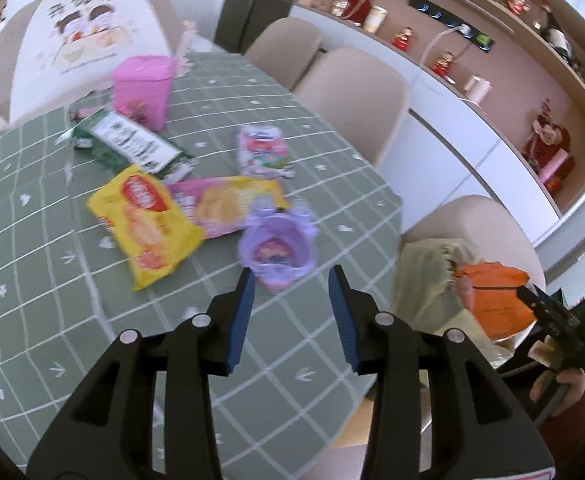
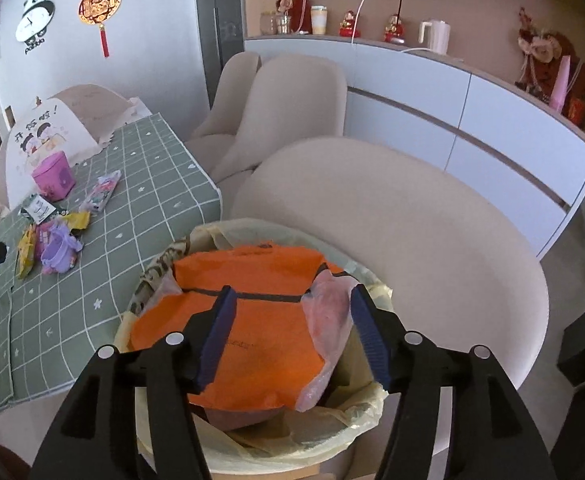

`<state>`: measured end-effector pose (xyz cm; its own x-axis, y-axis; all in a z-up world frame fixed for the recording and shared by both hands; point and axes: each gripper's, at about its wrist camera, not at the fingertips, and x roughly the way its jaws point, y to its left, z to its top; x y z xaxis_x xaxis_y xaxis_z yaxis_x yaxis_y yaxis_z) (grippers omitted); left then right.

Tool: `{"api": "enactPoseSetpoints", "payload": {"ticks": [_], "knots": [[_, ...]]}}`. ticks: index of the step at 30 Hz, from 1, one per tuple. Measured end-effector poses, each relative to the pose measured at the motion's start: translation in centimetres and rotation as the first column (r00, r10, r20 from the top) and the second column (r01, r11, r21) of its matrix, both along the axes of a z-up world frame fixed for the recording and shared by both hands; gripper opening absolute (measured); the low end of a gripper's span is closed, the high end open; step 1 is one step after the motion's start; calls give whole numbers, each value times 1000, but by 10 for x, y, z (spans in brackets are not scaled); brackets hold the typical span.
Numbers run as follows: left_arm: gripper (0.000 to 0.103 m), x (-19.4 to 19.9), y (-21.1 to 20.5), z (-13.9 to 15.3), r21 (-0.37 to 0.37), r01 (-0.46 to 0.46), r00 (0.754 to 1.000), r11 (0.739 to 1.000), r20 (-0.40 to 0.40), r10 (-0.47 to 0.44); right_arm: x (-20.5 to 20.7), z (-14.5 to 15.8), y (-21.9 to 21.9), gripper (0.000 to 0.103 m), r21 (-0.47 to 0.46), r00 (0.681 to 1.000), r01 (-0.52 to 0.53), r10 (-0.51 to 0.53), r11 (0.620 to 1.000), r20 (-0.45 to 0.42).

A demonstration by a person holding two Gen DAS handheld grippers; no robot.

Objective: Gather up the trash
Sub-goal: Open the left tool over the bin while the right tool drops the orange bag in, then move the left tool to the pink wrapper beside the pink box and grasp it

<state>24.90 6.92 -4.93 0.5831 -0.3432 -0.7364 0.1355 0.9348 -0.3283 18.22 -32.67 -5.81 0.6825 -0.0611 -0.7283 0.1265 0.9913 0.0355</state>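
Observation:
My left gripper (image 1: 291, 280) is open and empty, just short of a crumpled purple wrapper (image 1: 276, 250) on the green checked tablecloth (image 1: 32, 280). Behind it lie a yellow snack packet (image 1: 146, 224), a pink-yellow packet (image 1: 228, 204), a green packet (image 1: 132, 144) and a white-pink packet (image 1: 262, 152). My right gripper (image 2: 292, 300) is open and empty above the trash bin (image 2: 252, 452), which is lined with a yellowish bag and holds an orange bag (image 2: 244, 340) and a pink plastic bag (image 2: 328, 320). The wrappers also show in the right wrist view (image 2: 58, 250).
A pink tub (image 1: 142, 88) and a white food cover (image 1: 88, 36) stand at the table's far end. Beige chairs (image 2: 412, 224) line the table's right side, next to the bin. A white cabinet with ornaments (image 2: 452, 92) runs along the wall.

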Motion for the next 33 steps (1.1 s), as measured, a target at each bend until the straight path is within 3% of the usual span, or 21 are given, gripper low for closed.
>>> {"api": "enactPoseSetpoints", "payload": {"ticks": [14,18,23,33], "knots": [[38,4,102,-20,-36,-159,987,987,-41,157,7,8,-7,56,-30,994,109,-109,994,-12],[38,4,111,-27,-40,-163,986,986,-53,161,4,16,-13,57,71,992,126,-127,990,20],[38,4,119,-31,-45,-180,982,983,-64,177,12,20,12,57,155,999,26,-33,988,41],[38,27,158,-18,-24,-171,985,985,8,171,50,13,117,57,195,979,-200,189,960,76]]}}
